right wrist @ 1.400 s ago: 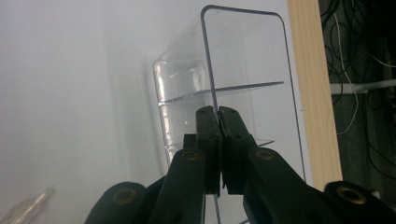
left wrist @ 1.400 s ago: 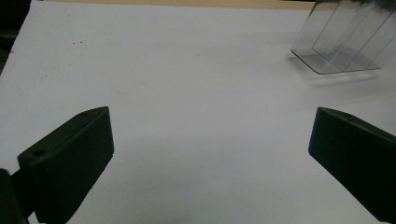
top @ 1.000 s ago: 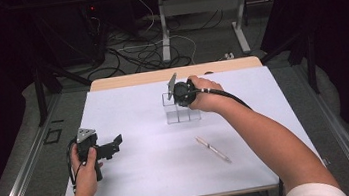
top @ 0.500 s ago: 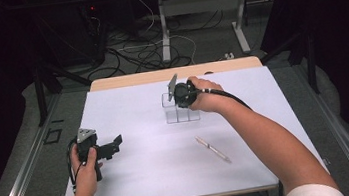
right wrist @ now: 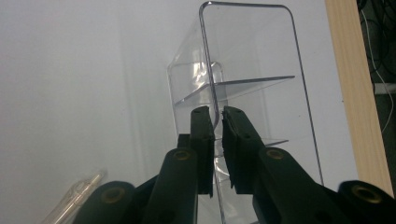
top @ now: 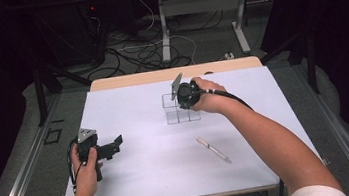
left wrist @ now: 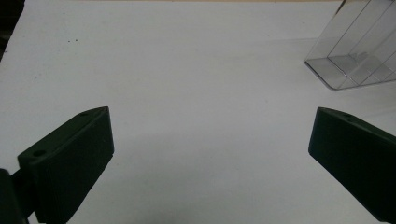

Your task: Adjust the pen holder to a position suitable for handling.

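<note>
We see the right gripper [right wrist: 217, 116] astride a wall of the clear divided organizer [right wrist: 252, 93], its jaws just eased apart, a sliver of gap showing. The left gripper [top: 113, 145] rests spread wide, empty, on the white table [top: 142, 182]. A pen [top: 213, 149] lies nearby. Cables [top: 136, 52] litter the dim floor beyond.

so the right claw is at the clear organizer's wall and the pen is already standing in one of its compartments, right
Not quite. The right claw is at the clear organizer's wall, its jaws just having opened slightly around it, but the pen is not in a compartment: it lies flat on the white table, nearer the person than the organizer. The high view shows it.
</note>
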